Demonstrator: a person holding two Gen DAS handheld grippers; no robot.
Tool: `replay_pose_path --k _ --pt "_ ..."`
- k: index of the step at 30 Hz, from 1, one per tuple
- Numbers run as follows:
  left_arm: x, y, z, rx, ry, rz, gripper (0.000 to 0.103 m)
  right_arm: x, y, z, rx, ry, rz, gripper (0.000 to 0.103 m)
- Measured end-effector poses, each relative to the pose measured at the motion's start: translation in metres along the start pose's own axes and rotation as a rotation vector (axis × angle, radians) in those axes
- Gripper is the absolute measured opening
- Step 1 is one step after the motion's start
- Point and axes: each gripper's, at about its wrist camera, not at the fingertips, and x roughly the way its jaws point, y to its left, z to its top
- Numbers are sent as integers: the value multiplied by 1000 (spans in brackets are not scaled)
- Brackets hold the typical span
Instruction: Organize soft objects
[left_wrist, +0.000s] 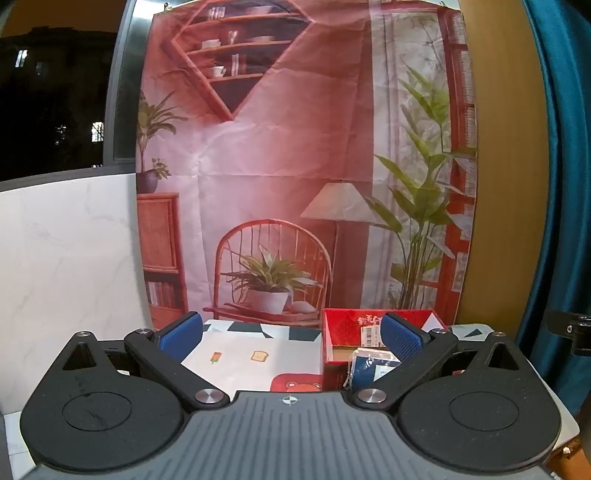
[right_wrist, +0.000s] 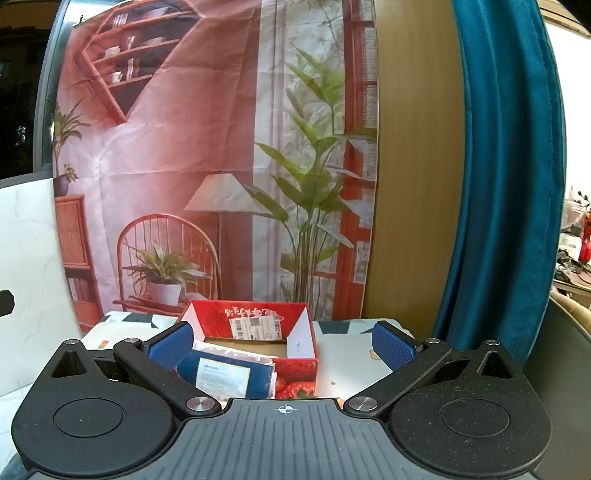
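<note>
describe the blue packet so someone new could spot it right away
Find the red strawberry-print box on the table, in front of the printed room backdrop. Leaning over the box's near left edge is a flat blue packet in clear wrap. Unlike the red box around it, it is dark blue, with a white printed label on its face.

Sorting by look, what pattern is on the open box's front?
Red strawberries on the box, clearest in the right wrist view.

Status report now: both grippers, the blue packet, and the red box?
Left gripper open, empty. Right gripper open, empty. Blue packet leaning at the front of the red strawberry box. Nothing in the way.
</note>
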Motion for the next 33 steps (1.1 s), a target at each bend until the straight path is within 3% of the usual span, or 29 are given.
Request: replay_pose_path --k 9,33 --pt "2 1 1 3 39 -6 103 2 -1 2 -2 11 -2 103" --pt "6 -2 0 3 49 -6 103 4 1 3 -6 20 -10 103"
